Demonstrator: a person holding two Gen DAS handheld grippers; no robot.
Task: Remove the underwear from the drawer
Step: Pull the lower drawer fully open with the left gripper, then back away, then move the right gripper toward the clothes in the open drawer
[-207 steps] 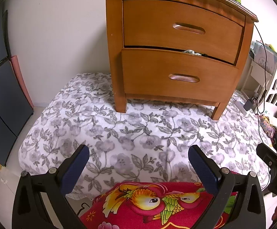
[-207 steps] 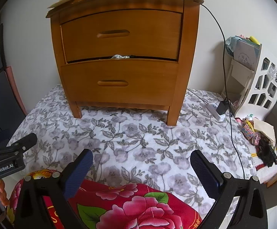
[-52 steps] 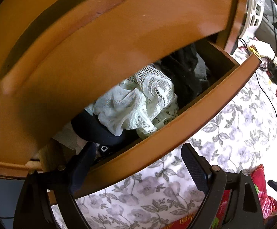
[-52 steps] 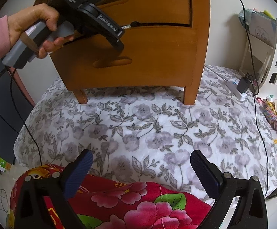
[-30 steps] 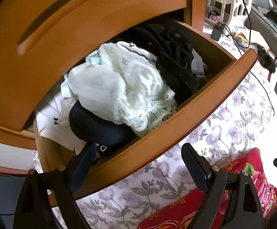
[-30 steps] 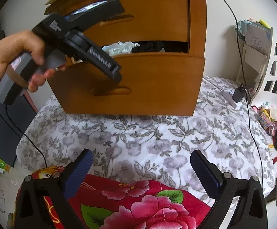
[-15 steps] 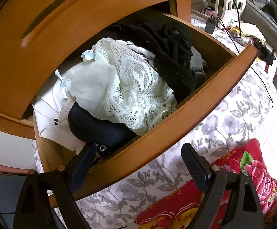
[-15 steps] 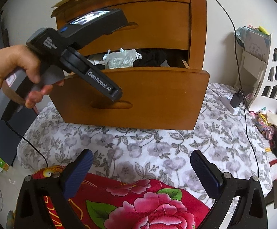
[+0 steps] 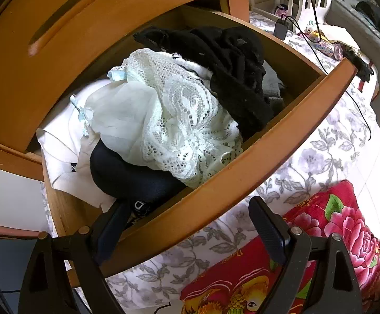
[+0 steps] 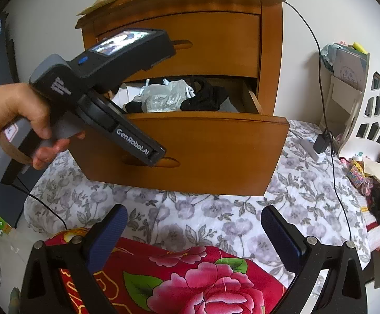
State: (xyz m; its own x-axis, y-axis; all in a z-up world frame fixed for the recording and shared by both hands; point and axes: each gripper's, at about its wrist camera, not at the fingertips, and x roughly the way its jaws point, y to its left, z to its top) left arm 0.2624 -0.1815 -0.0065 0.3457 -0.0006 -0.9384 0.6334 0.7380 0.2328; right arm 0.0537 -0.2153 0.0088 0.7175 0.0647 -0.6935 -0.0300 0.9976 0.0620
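Observation:
The nightstand's lower drawer (image 9: 245,172) stands pulled out. It is stuffed with underwear: a white lace piece (image 9: 182,120) on top, black pieces (image 9: 234,73) behind it and a navy piece (image 9: 127,178) in front. My left gripper (image 9: 187,225) is open and straddles the drawer's front panel, with one finger (image 9: 111,225) inside and the other outside. In the right wrist view a hand holds the left gripper's body (image 10: 111,83) over the drawer front (image 10: 211,151); the underwear (image 10: 169,96) shows above it. My right gripper (image 10: 195,233) hangs open and empty, low over the bed.
The top drawer (image 10: 190,41) is shut. The nightstand sits on a grey floral sheet (image 10: 216,214), with a red flowered blanket (image 10: 203,282) nearest me. A white shelf unit (image 10: 360,99), a charger and cable (image 10: 320,141) and small clutter lie to the right. A dark panel stands at the left.
The lower drawer, first shut, has come out of the nightstand with the left gripper. Over the last second it slid out a little more, baring more of the clothes. The right gripper barely shifted.

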